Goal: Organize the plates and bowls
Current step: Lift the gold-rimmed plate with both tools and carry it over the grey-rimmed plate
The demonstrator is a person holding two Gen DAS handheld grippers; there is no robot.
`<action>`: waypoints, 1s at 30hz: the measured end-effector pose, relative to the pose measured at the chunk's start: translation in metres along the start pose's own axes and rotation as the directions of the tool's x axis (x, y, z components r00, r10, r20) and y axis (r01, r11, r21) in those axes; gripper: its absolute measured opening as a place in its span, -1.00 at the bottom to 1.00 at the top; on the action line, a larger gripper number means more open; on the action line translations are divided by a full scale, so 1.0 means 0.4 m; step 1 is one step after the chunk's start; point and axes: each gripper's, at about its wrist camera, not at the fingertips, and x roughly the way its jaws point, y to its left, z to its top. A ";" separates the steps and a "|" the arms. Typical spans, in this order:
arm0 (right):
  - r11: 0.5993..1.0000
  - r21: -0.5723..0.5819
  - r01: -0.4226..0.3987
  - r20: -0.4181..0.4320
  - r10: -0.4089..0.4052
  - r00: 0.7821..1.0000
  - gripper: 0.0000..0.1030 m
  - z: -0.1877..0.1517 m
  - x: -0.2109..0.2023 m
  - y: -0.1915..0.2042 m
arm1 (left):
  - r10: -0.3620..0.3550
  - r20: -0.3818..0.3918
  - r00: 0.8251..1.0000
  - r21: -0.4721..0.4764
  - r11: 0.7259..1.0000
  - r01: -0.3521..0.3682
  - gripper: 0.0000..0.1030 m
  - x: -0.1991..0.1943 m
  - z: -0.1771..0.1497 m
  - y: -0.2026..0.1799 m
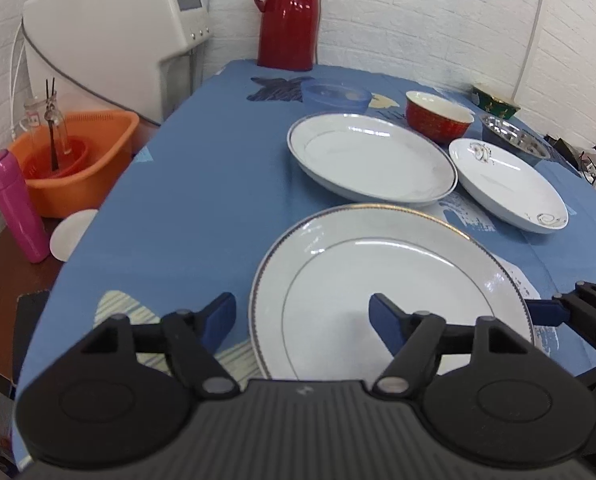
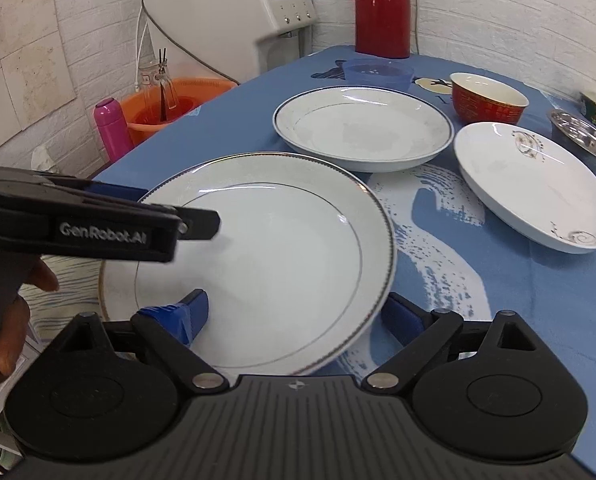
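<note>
Left wrist view: shows the left gripper (image 1: 302, 316) spread wide, clamping nothing, with the left rim of the gold-edged plate (image 1: 390, 292) passing between its blue pads (image 1: 218, 316), one pad over the tablecloth (image 1: 178, 184), the other over the plate's well. Shows the right gripper (image 1: 570, 312) just beside the opposite rim. Leaves unclear whether the plate rests flat or sits slightly raised. Puts the blue-rimmed plate (image 1: 370, 160) just beyond it and the swirl-patterned plate (image 1: 506, 184) to the right, with the red bowl (image 1: 438, 120) and blue bowl (image 1: 334, 94) behind. Right wrist view: shows the right gripper (image 2: 298, 316) likewise open and holding nothing, straddling the near right rim of the gold-edged plate (image 2: 266, 248), one pad above the glaze, the other outside the edge and seemingly lower. Shows the left gripper (image 2: 178, 208) side-on at the far left rim, held in a hand (image 2: 2, 320). Likely hazards: glazed rim slipping from a shallow or one-sided pinch; uneven closing or lifting tipping the plate and sliding it out; pushing forward knocking it into the blue-rimmed plate (image 2: 362, 128); setting it down hard on another plate chipping an edge; dragging bunching the cloth.
</note>
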 end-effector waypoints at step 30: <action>0.901 0.382 -0.206 0.128 0.169 0.977 0.58 0.159 0.025 -0.230 | 0.033 0.032 0.999 -0.052 0.998 -0.031 0.70 0.083 0.166 0.045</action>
